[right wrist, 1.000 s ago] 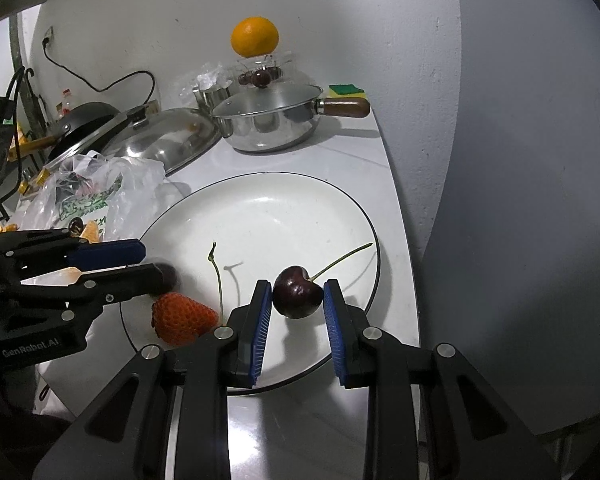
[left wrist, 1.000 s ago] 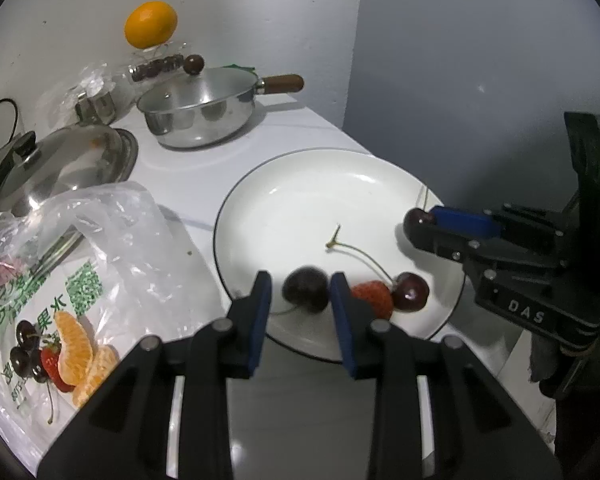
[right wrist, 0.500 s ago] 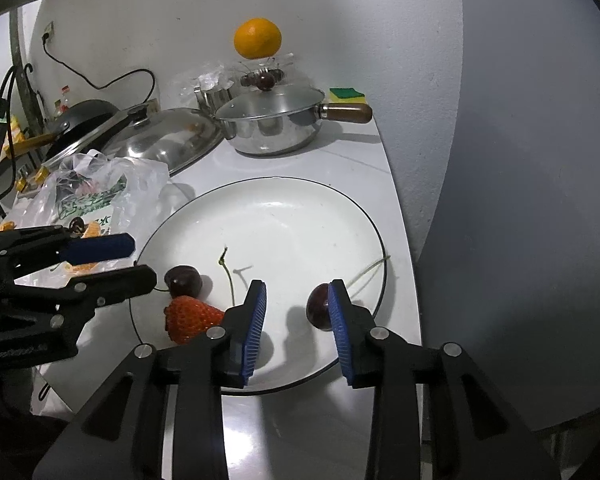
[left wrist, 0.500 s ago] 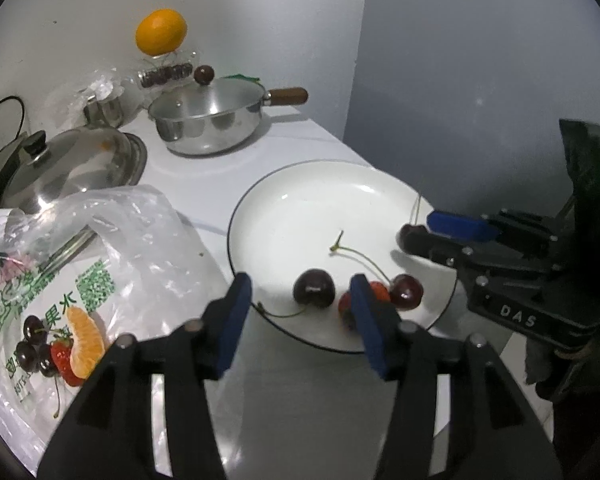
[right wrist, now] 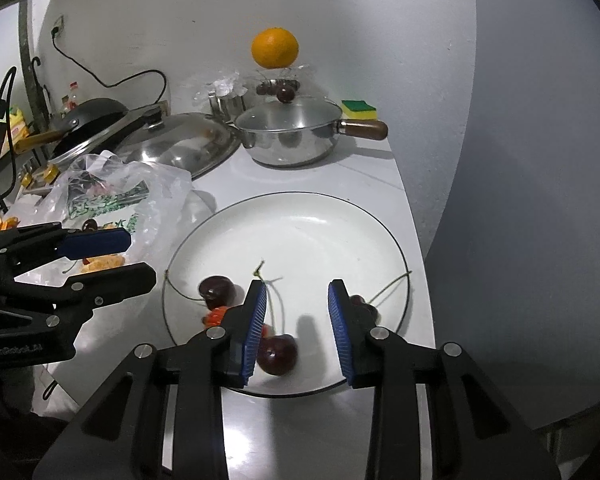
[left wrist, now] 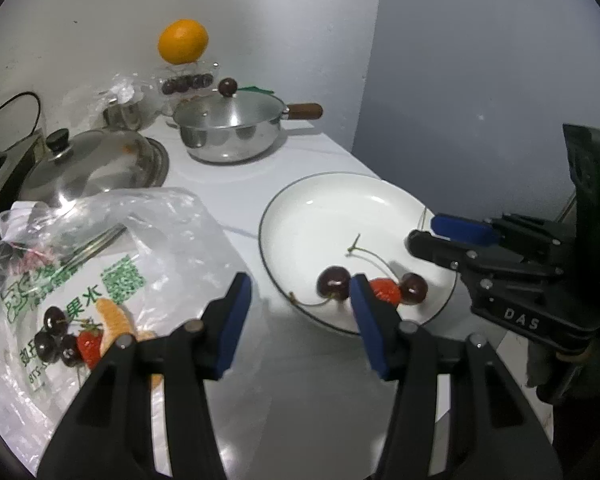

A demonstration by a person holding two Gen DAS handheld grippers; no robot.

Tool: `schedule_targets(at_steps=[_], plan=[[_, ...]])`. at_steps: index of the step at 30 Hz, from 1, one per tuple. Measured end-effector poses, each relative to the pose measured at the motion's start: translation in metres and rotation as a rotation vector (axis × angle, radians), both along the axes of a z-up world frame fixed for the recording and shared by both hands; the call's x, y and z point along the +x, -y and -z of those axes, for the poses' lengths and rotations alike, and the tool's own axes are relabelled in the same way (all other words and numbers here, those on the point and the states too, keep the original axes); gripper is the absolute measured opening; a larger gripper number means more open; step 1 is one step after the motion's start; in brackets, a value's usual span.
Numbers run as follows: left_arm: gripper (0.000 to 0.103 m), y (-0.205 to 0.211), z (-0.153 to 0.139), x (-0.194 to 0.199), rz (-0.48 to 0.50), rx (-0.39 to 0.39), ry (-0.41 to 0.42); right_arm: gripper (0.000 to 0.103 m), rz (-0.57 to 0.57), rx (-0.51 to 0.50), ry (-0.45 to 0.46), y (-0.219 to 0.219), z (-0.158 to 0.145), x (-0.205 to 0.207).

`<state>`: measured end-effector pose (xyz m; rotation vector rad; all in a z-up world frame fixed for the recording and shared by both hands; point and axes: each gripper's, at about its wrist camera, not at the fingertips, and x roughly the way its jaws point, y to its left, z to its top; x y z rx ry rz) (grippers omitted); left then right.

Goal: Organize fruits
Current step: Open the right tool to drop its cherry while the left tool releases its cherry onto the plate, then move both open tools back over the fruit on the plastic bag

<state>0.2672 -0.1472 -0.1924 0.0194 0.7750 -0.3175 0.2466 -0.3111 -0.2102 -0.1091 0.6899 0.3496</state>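
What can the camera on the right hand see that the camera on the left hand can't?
Only the right view shows the green and yellow sponge behind the pan, the black wok and a third dark cherry peeking out behind a blue pad.

Only the left view shows the red strawberry inside the clear plastic bag, beside dark cherries there.

Both show the white round plate with cherries and a strawberry, the orange fruit, the steel pan with a wooden handle, and both tools, left and right, open.
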Motion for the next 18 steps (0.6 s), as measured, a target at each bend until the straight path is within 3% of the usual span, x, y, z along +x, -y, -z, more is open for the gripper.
schedule_targets(at_steps=[18], plan=[[0.054,-0.035,-0.012,-0.022,-0.017,-0.045,0.034,0.035,-0.021,-0.039,0.022,-0.036,-0.016,-0.014]])
